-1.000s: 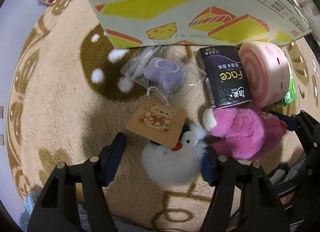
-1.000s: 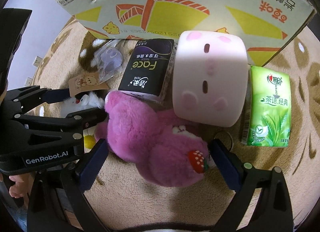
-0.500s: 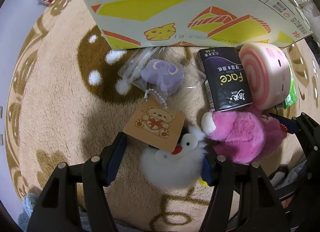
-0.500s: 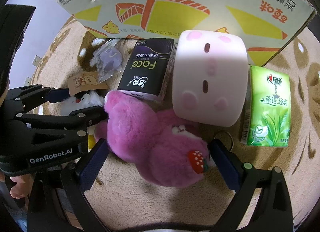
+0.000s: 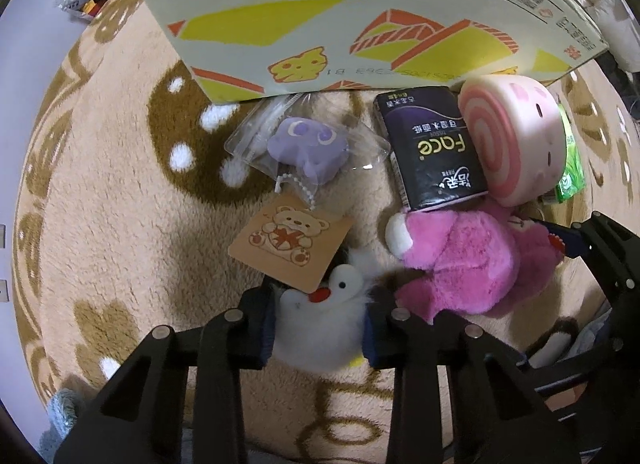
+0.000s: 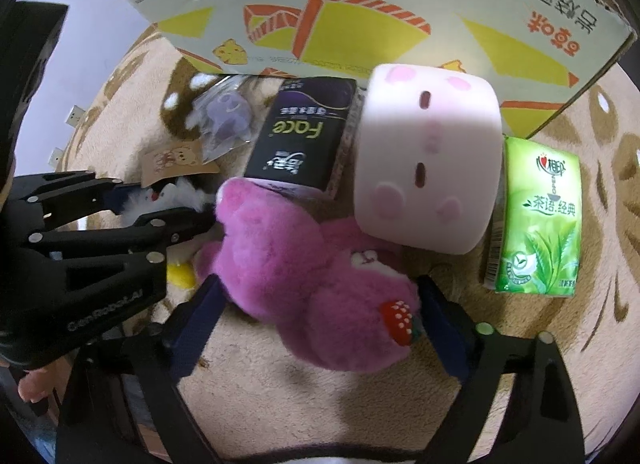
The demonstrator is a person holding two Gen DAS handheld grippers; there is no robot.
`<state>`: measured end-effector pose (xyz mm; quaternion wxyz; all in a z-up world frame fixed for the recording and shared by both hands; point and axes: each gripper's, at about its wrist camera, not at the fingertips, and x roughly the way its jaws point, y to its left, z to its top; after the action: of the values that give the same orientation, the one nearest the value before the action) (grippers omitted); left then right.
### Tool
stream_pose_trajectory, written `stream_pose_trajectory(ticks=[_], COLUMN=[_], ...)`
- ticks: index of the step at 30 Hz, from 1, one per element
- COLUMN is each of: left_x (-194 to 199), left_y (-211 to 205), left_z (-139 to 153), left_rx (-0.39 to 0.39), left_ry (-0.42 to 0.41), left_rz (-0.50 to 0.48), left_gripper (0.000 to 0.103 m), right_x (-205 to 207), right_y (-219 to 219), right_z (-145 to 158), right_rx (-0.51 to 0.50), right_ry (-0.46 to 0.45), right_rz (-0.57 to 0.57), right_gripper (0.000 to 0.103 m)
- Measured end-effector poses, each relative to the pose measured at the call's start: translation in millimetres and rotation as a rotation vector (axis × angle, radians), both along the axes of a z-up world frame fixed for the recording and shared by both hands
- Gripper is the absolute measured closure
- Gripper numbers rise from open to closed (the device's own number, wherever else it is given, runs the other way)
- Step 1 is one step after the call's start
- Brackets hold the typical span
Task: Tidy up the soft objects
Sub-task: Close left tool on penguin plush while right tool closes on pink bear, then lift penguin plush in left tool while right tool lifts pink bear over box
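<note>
Two tools work the rug (image 5: pixel 100 192) in front of the cardboard box (image 5: pixel 320 16). The left tool (image 5: pixel 320 328) is clenched on the white plush (image 5: pixel 320 332), nearest the camera from the box. The right tool (image 6: pixel 316 324) straddles the pink plush (image 6: pixel 304 276), fingers spread, not squeezing. The black tissue pack (image 6: pixel 304 144) and pink roll cushion (image 6: pixel 428 168) lie just before the box.

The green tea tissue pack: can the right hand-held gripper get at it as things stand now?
Probably yes. The green tea tissue pack lies uncovered on the rug, right of the pink roll cushion. But the right hand-held gripper stands open around the pink plush bear, so it must first shift right.
</note>
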<state>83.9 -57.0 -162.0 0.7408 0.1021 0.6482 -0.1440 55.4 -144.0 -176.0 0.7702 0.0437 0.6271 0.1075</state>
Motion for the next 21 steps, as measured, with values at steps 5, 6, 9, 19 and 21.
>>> stream_pose_trajectory(ticks=[5, 6, 9, 19, 21], left_x=[-5, -6, -9, -23, -28], left_y=[-1, 0, 2, 12, 11], left_z=[8, 12, 19, 51, 58], left_rx=[-0.001, -0.004, -0.013, -0.045, -0.048], left_ry=[-0.028, -0.033, -0.054, -0.146, -0.172], left_rz=[0.007, 0.012, 0.027, 0.063, 0.065], left_gripper=[0.071, 0.071, 0.071, 0.071, 0.071], right_x=[-2, -3, -5, -16, -19], right_y=[-3, -3, -7, -12, -14], right_z=[4, 5, 10, 33, 40], right_rx=[0.008, 0.008, 0.014, 0.03, 0.037], right_ry=[-0.009, -0.014, -0.029, -0.113, -0.139], right_rz=[-0.008, -0.01, -0.017, -0.014, -0.015], right_gripper=[0.016, 0.017, 0.022, 0.055, 0.056])
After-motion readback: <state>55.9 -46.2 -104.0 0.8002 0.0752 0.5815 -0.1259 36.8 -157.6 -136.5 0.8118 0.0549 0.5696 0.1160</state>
